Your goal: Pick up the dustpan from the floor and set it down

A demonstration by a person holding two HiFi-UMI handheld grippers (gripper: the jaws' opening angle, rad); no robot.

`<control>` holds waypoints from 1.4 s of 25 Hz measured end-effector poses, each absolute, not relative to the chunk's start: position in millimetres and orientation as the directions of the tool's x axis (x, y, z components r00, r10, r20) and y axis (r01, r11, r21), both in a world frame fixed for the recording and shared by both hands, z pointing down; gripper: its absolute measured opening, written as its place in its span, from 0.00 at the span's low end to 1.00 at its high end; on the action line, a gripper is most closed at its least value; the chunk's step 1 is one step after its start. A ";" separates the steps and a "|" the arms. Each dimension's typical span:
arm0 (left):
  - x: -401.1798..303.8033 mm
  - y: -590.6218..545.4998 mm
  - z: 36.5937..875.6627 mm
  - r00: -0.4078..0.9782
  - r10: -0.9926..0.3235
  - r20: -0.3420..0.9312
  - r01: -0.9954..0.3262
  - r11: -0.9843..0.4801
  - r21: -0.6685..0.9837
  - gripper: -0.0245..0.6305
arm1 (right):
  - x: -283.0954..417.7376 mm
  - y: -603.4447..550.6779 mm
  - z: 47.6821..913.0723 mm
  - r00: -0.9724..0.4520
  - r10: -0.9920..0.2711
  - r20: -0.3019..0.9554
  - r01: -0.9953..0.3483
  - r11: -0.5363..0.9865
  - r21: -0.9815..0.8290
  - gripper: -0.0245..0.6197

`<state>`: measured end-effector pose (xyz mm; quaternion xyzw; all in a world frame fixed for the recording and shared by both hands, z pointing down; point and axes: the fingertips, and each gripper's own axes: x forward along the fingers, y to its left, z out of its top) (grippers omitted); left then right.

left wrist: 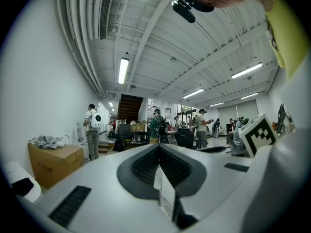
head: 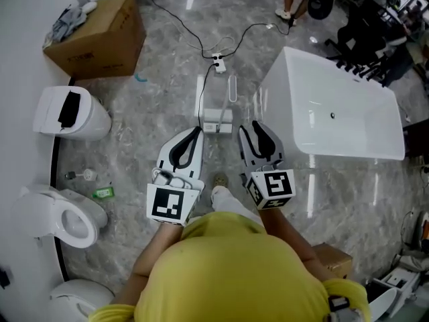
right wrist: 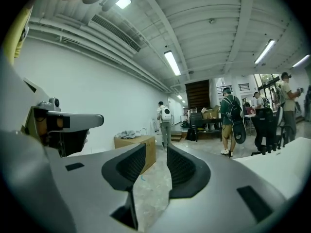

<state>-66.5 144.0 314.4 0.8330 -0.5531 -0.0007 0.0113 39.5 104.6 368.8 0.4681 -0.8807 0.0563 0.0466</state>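
Marble-grey tiled floor (head: 144,123) bears what looks like the pale long-handled dustpan (head: 218,118) – just ahead, between both grippers, handle pointing away. Left gripper (head: 194,131) is closed and empty; right gripper (head: 252,126) stands partly open, empty – neither clearly nearer.

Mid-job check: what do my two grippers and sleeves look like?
The left gripper and right gripper are light grey tapered shells with black ribbed pads. Each carries a cube with black-and-white square markers. The shirt is yellow, short-sleeved.
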 end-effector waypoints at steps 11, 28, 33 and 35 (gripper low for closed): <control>-59.8 56.5 325.1 0.335 -0.941 0.039 -0.942 -0.335 0.001 0.04 | 58.3 13.8 389.2 -0.580 -0.798 0.164 -0.814 0.576 -0.078 0.27; -73.9 -28.8 346.7 0.376 -0.923 0.082 -0.926 -0.376 0.016 0.04 | 40.9 -58.6 470.5 -0.590 -0.734 0.335 -0.805 0.566 -0.177 0.28; -67.5 -69.1 364.2 0.449 -0.885 0.123 -0.893 -0.448 0.033 0.04 | 31.6 -83.4 499.8 -0.594 -0.694 0.407 -0.801 0.553 -0.227 0.29; -67.3 -83.2 372.3 0.467 -0.873 0.142 -0.884 -0.465 0.047 0.04 | 27.9 -91.2 511.8 -0.593 -0.676 0.437 -0.801 0.549 -0.238 0.29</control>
